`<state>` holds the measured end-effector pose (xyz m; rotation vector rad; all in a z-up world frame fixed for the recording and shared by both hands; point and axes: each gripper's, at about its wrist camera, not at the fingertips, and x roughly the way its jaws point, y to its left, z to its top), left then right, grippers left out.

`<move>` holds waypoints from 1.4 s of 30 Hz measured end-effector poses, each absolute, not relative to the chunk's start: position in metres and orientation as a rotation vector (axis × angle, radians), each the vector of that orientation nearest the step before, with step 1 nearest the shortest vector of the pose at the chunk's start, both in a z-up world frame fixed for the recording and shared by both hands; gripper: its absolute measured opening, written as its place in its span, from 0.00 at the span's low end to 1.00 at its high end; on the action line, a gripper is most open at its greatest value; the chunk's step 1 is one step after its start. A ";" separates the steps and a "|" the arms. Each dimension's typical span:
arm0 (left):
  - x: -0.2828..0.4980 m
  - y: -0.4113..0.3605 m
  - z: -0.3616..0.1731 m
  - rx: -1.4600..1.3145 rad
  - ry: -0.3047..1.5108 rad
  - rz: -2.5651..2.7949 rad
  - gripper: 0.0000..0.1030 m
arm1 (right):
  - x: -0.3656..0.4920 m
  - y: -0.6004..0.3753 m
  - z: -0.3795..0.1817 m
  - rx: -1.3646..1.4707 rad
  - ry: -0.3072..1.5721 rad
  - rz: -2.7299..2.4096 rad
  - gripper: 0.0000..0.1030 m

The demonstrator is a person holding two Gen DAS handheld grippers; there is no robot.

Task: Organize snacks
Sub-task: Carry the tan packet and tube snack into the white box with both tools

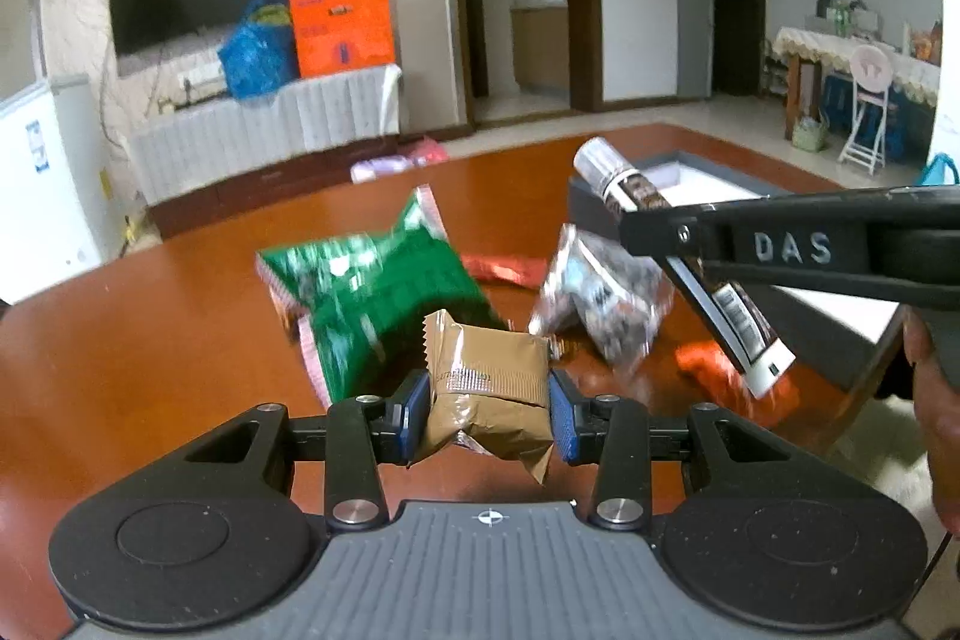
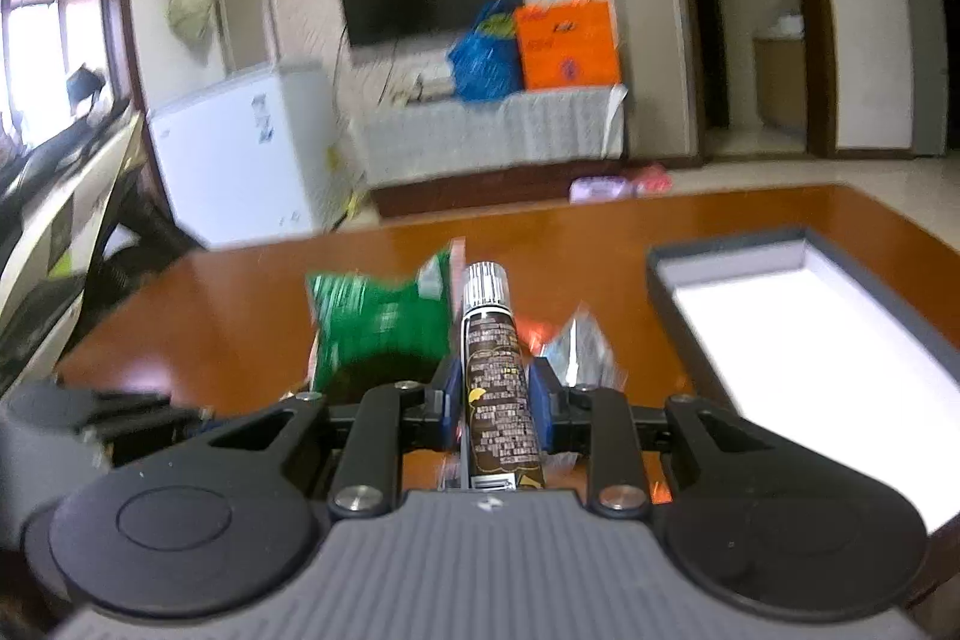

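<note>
Two grippers are loaded: the left gripper (image 1: 489, 409) clamps a tan snack packet (image 1: 486, 382), the right gripper (image 2: 495, 400) a brown tube (image 2: 498, 388). Both hang above the wooden table (image 1: 150, 340), near the green bag (image 1: 372, 298).

Box (image 2: 810, 340) interior looks clear; green bag (image 2: 378, 328) crowds the left.

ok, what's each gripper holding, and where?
Left gripper: brown snack packet, pinched across its middle. Right gripper: dark tube, clamped mid-body.
</note>
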<state>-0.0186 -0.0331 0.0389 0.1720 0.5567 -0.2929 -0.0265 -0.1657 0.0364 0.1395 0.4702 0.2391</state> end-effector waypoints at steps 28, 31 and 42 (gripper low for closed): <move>0.151 -0.183 0.054 0.058 0.476 -0.397 0.41 | 0.097 -0.348 0.075 0.297 0.393 -0.122 0.24; 0.164 -0.192 0.046 0.086 0.480 -0.423 0.41 | 0.110 -0.354 0.056 0.300 0.425 -0.108 0.24; 0.210 -0.208 0.005 0.144 0.593 -0.428 0.41 | 0.160 -0.394 -0.013 0.393 0.677 -0.065 0.24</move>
